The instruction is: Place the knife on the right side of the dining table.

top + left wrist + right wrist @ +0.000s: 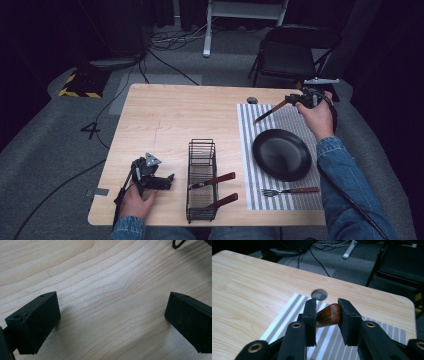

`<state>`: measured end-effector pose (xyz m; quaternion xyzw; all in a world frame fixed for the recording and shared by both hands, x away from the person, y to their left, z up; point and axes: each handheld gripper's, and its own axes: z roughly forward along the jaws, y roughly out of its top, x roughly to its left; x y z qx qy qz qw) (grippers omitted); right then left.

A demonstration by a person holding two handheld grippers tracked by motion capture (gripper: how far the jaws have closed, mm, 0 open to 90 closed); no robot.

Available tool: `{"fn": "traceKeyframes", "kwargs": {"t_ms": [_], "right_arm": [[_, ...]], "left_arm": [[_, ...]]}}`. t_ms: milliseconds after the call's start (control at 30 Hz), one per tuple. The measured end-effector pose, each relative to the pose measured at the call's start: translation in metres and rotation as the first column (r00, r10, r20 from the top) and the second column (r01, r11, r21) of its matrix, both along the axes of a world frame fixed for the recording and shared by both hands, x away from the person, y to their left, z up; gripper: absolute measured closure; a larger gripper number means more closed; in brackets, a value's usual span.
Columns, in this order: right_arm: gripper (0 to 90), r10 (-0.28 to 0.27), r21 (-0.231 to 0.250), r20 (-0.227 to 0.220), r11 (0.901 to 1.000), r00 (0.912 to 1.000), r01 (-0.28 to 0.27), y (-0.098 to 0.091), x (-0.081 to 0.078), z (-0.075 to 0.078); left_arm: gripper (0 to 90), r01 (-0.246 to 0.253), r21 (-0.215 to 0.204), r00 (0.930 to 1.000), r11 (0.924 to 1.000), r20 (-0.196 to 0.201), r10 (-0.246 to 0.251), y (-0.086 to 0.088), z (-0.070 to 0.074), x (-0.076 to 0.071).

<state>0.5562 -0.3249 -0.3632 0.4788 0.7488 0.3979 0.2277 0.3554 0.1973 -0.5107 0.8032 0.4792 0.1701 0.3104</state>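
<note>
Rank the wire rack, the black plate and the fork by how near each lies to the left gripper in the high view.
From the left gripper, at the near left of the table:
1. Wire rack, just to its right, mid-table.
2. Fork, farther right, on the near edge of the striped mat.
3. Black plate, on the mat beyond the fork; it is only a little farther than the fork.

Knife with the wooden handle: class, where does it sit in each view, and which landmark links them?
High view: knife upper right, above the striped mat.
Right gripper view: handle at centre, between the jaws.
Left gripper view: bare table wood.
Shared landmark: the striped mat.
</note>
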Motion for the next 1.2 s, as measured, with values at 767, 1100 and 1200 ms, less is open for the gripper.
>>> {"fn": "traceKeyframes", "kwargs": {"t_ms": [767, 1100, 1200], "right_arm": [[54.0, -0.14, -0.022, -0.115, 0.9902, 0.9835, 0.138, -0.034, 0.003, -0.04], [51.2, -0.162, 0.001, -0.156, 0.9864, 0.9743, 0.164, -0.044, 0.002, -0.055], [50.6, -0.165, 0.01, -0.161, 0.9857, 0.9731, 0.168, -0.047, 0.002, -0.059]], "left_arm": [[0.2, 0.0, 0.0, 1.0, 1.0, 0.0, 0.0, 0.0, 0.0, 0.0], [0.2, 0.0, -0.001, 1.0, 1.0, 0.0, 0.0, 0.0, 0.0, 0.0], [0.2, 0.0, 0.0, 1.0, 1.0, 0.0, 0.0, 0.0, 0.0, 0.0]]}}
